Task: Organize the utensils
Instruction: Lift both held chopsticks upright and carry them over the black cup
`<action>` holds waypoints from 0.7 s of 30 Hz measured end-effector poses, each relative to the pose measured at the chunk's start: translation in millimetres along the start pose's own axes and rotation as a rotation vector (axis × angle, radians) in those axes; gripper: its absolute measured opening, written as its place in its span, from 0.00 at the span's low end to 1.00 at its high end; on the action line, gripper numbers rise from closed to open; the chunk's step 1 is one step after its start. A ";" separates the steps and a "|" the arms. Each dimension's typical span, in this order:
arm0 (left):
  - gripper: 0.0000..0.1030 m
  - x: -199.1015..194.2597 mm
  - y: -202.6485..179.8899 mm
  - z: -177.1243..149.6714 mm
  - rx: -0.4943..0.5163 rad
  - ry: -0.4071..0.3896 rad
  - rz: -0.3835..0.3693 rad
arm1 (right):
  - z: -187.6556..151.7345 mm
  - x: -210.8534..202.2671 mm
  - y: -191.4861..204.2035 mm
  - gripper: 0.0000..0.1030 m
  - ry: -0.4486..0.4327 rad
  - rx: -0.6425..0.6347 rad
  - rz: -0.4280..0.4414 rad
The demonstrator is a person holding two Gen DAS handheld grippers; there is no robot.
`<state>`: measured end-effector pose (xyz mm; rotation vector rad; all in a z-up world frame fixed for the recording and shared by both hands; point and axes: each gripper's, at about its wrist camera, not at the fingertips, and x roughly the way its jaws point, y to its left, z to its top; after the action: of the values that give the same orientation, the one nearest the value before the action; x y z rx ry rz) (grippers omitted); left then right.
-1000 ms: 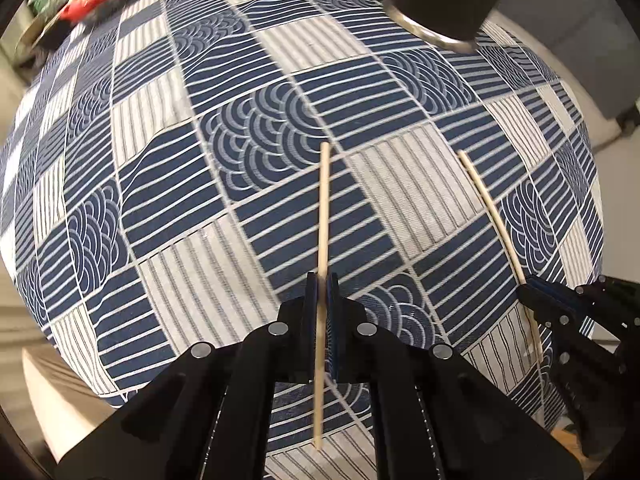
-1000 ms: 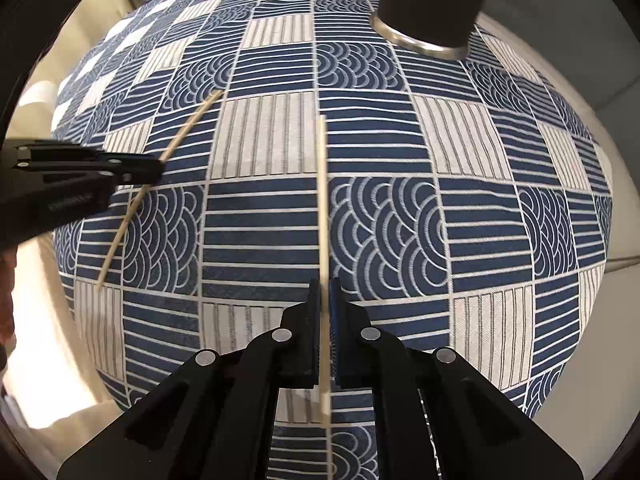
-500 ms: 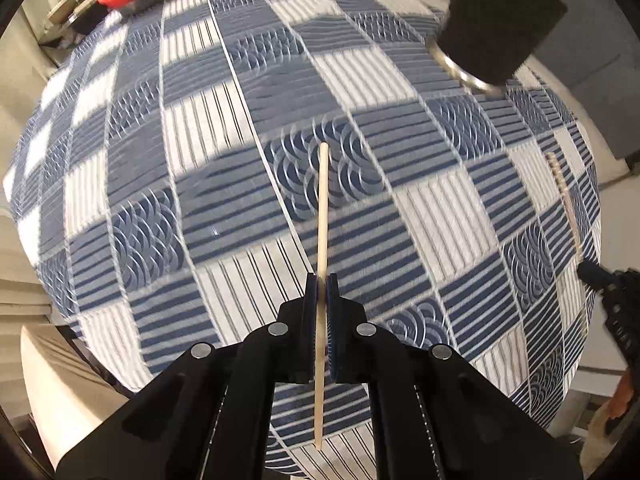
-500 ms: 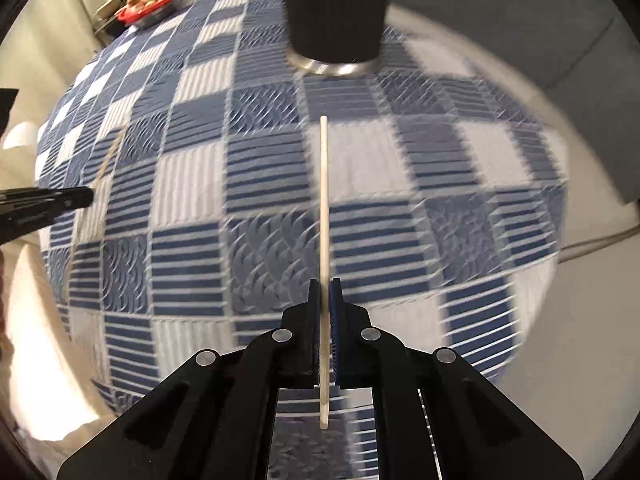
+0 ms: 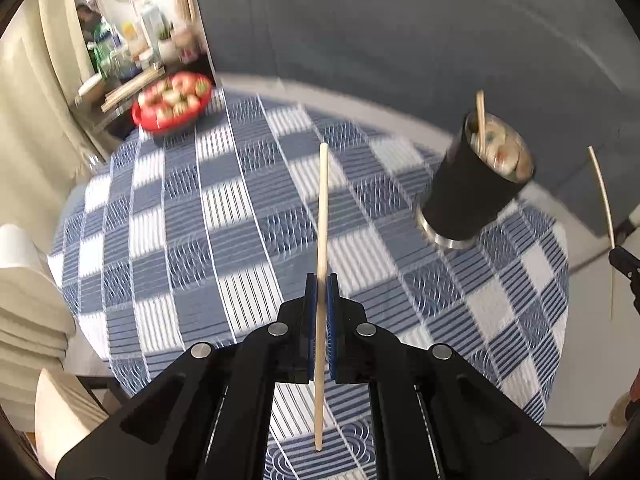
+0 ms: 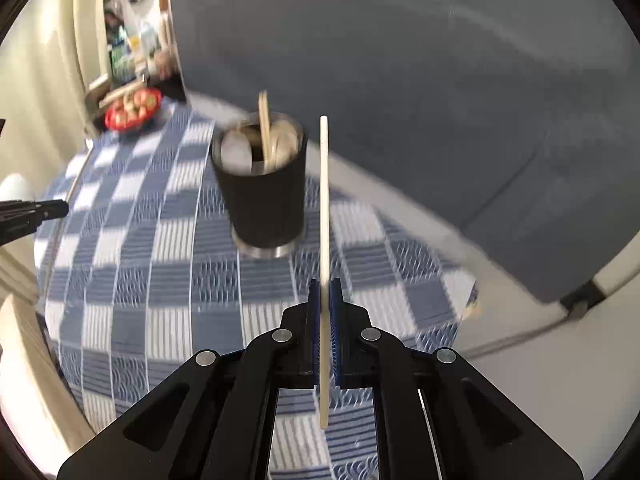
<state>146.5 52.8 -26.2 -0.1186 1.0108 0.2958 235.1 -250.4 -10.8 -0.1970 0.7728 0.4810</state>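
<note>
Each gripper is clamped on one chopstick. The left gripper [image 5: 320, 280] pinches its chopstick [image 5: 322, 240] below the middle, so the long end runs forward along the fingers and a shorter tail hangs behind the pads. The right gripper [image 6: 325, 284] grips its own chopstick [image 6: 324, 200] the same way, long axis in line with the fingers.

The cup [image 6: 262, 188], black with a metal base, stands upright on the checked cloth [image 6: 140, 280] near the table's far edge. A stick and what look like spoon bowls already stand in it, though blur hides the detail. In the right wrist view the cup lies ahead and just left of the chopstick's tip, close by. In the left wrist view the cup [image 5: 476, 184] sits well off to the right, with the other stick [image 5: 600, 200] beyond it.

The right hand looks nearer to the cup. Its stick's leading tip has to swing left over the rim and then tip steeper to drop in; the mouth is already crowded, so the tip may catch.
</note>
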 end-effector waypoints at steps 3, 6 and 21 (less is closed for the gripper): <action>0.05 -16.4 -5.2 19.9 0.012 -0.047 0.001 | 20.1 -17.2 -4.5 0.04 -0.061 0.008 0.003; 0.05 -30.9 -14.3 39.6 0.035 -0.093 0.018 | 40.6 -35.7 -10.3 0.04 -0.139 0.025 0.010; 0.05 -71.2 -61.9 104.2 0.111 -0.234 -0.154 | 105.0 -77.1 -15.8 0.04 -0.428 0.045 0.172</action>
<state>214.7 4.6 86.9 -0.0593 0.7791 0.1090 260.7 -254.7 117.9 0.0173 0.3816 0.6418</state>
